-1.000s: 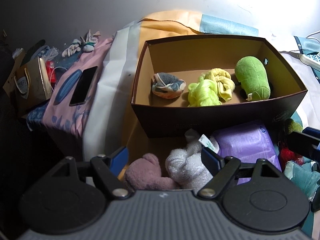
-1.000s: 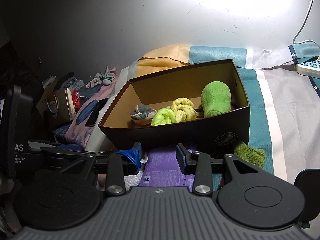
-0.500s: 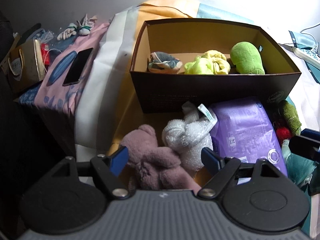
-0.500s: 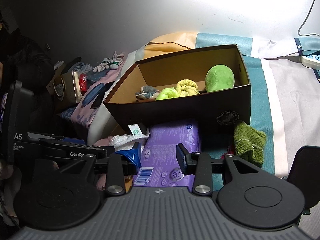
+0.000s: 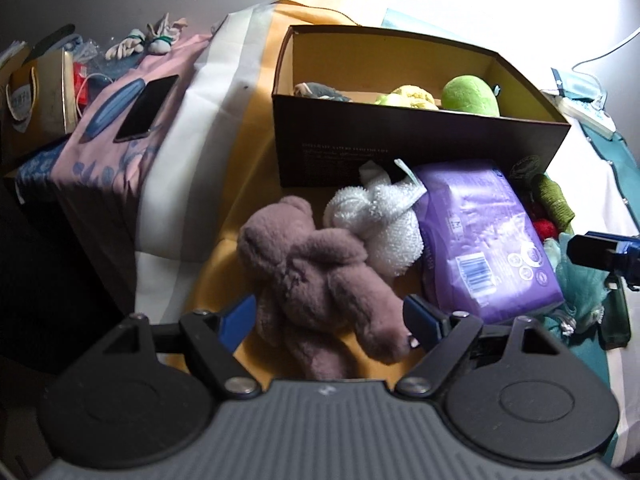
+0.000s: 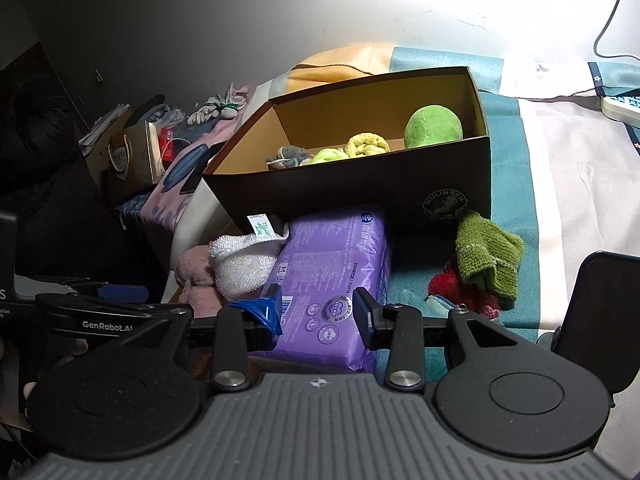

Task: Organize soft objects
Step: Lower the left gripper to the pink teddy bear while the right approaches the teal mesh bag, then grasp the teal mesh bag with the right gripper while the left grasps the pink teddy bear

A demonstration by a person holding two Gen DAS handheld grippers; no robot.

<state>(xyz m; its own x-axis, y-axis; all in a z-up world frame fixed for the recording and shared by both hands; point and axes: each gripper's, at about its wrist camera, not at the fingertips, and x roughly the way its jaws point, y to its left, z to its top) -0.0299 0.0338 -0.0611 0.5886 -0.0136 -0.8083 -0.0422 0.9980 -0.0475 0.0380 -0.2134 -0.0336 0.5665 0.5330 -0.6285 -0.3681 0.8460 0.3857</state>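
On the far left of the bed, a paper bag (image 5: 38, 100) stands at the edge, with a phone (image 5: 146, 108) lying on the pink cloth (image 5: 100, 160) beside it and a small knotted white bundle (image 5: 140, 38) further back by the wall. Next comes the yellow stretch of the bedspread (image 5: 248, 184), where the mauve plush (image 5: 316, 276) lies near the front edge; the left gripper (image 5: 330, 318) has its jaws spread wide to either side of the toy's lower end, pads not pressing on it. A white fluffy cloth (image 5: 376, 224) touches the plush on its right. Behind both stands the brown box (image 5: 400, 152), holding a grey-blue bundle (image 5: 320, 92), a yellow-green knotted cloth (image 5: 404, 96) and a green plush (image 5: 470, 94) in a row. The purple pack (image 6: 336, 276) lies against the box's front wall, touching the white cloth; the right gripper (image 6: 318, 308) hovers over its near end, jaws narrow and holding nothing. Right of the pack, a green knit cloth (image 6: 486, 254) rests over a red one (image 6: 448, 286) on the teal stripe by the box's front corner. A power strip (image 6: 622, 110) lies at the far right.
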